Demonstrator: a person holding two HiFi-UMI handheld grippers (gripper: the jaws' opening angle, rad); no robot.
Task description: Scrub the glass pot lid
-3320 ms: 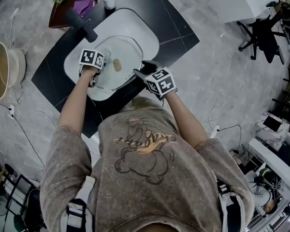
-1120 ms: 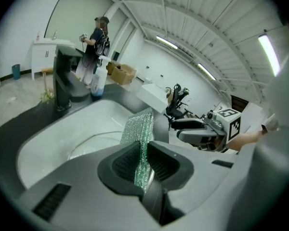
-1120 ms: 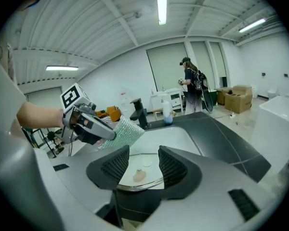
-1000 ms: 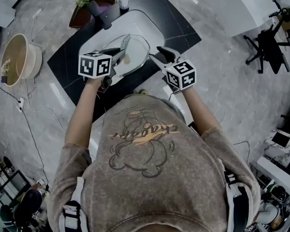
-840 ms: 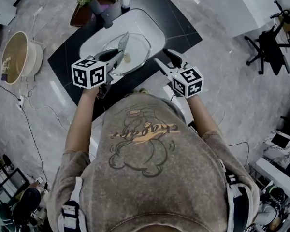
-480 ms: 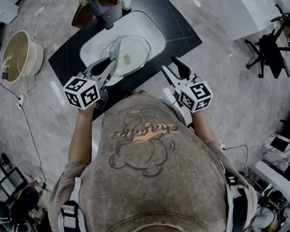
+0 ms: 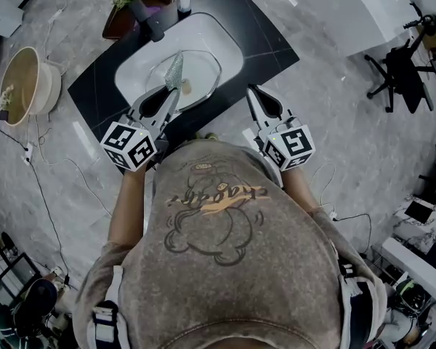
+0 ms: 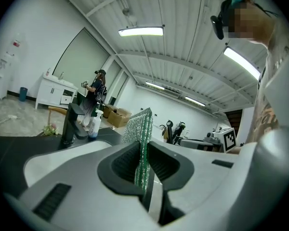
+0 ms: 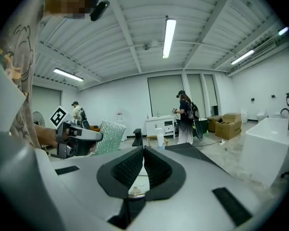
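Both grippers have pulled back up off the white oval sink [image 7: 221,35]: L gripper [image 7: 167,97] pinching a silvery-green mesh scouring pad [image 7: 175,67], R gripper [image 7: 253,93] just closed w/ nothing in it, round glass pot lid [image 7: 200,71] flat in basin ahead & below, nearer L.

The left gripper [image 7: 166,99] hides the lower part of the scouring pad [image 8: 139,126], which covers one edge of the glass lid [image 7: 203,71]. The beige spot [image 7: 187,87] in the sink [image 7: 229,46] is maybe a plug.
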